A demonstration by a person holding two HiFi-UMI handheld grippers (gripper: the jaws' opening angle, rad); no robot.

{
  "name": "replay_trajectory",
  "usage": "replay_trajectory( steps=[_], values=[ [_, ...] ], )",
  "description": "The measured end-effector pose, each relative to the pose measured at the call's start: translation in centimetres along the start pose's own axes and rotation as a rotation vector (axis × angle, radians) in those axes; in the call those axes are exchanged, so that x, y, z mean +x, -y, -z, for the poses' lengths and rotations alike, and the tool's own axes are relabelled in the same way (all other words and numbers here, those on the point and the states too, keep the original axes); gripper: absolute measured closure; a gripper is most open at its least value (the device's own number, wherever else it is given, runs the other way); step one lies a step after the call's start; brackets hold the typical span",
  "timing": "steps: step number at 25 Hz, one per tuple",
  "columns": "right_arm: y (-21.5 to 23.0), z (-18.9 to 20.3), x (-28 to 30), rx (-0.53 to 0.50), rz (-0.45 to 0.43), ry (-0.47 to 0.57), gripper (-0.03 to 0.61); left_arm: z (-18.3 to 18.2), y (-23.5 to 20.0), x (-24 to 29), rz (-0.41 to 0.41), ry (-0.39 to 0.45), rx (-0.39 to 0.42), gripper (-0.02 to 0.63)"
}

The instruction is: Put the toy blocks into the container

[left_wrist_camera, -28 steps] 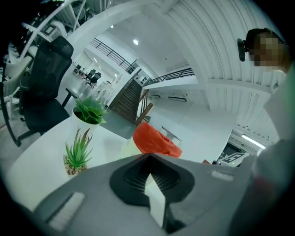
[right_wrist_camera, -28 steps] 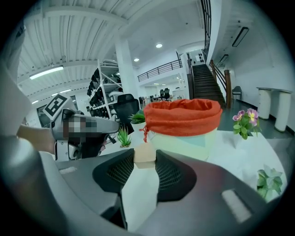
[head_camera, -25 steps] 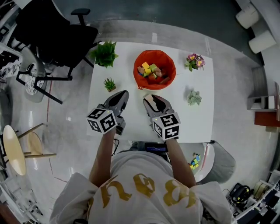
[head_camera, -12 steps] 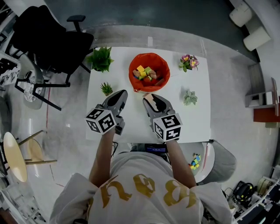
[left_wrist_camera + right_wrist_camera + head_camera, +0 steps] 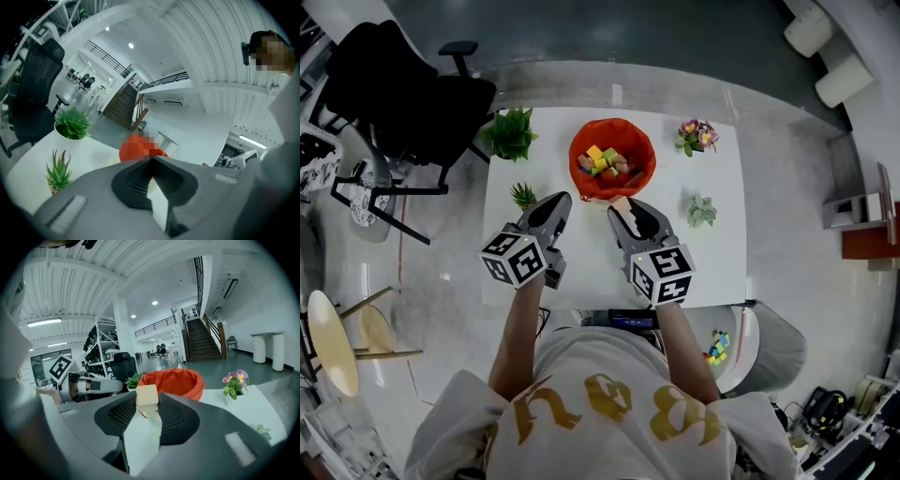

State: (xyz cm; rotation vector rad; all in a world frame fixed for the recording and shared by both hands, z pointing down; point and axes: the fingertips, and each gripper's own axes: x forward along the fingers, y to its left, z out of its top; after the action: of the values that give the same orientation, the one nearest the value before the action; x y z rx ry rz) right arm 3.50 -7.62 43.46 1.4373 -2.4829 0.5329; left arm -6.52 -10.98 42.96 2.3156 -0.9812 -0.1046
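Cream-coloured and square-edged, one toy block (image 5: 146,393) sits pinched between the fingertips of the right gripper (image 5: 146,400), its top standing a little above the pads. The jaws are about half apart and pressed against the block's two flat sides.

The block looks like painted wood or hard foam. It is probably light, stiff and not fragile, with smooth faces that could slip if it were caught by an edge or corner. Two opposite flat faces, taken near the middle, are the sound place to hold it, and that is the grip here.

Just ahead of these fingertips and slightly below them is the red container (image 5: 180,380). It is a soft-walled bowl whose rim may give if nudged. Other toy blocks (image 5: 605,161) in yellow, green and brown lie inside it. The held block seems to need only carrying forward past the rim and releasing.

Left of these fingers, the left gripper (image 5: 152,160) has its tips together with nothing between them, and it points toward the same container. Under both lies the white table (image 5: 591,258). A flowering plant (image 5: 236,383) stands to the right of the right fingers, and a leafy plant (image 5: 509,134) stands ahead and left of the left ones.
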Motion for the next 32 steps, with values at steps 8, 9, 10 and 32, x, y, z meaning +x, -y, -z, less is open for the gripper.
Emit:
replay_trajectory(
  steps=[8, 9, 10, 32],
  values=[
    [1.1, -1.4, -0.2, 0.008, 0.01, 0.031, 0.403, -0.7, 0.6, 0.4, 0.005, 0.011, 0.006, 0.614],
    [1.3, -1.6, -0.2, 0.009, 0.012, 0.034, 0.403, -0.7, 0.6, 0.5, 0.007, 0.011, 0.006, 0.614],
    [1.4, -1.8, -0.1, 0.01, 0.014, 0.038, 0.403, -0.7, 0.7, 0.6, 0.008, 0.012, 0.005, 0.613],
    [3.8, -2.9, 2.1, 0.006, 0.03, 0.023, 0.403, -1.4, -1.0, 2.7, 0.009, 0.038, -0.039, 0.614]
  ],
)
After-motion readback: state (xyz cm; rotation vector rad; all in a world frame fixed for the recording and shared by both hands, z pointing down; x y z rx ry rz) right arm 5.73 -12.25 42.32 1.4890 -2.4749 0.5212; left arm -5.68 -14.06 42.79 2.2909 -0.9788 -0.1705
